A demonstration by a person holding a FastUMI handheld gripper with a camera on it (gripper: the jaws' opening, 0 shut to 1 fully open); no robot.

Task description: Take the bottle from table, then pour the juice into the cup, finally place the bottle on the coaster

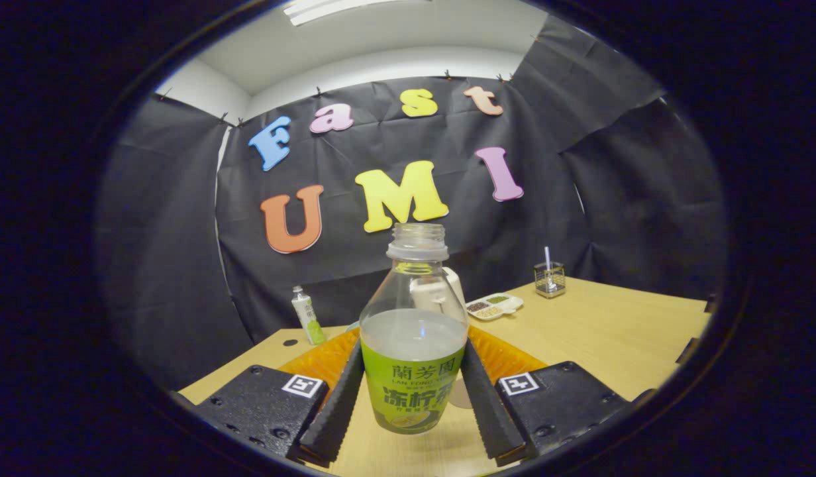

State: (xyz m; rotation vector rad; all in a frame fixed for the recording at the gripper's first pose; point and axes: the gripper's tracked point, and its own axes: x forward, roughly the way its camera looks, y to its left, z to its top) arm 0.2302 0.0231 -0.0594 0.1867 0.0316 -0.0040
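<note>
Gripper [411, 397] pinching uncapped clear plastic bottle [413, 371] with green label; best kept upright, tilted slowly over white cup [441, 291] behind

Clear bottle [413, 344] with green label, orange mat [322, 361], tan table [600, 331]

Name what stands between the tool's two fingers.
In the gripper view, the uncapped juice bottle stands upright between the tool's fingers, which press its labelled sides.

Cup [448, 286] half-hidden behind bottle [413, 344].
</note>
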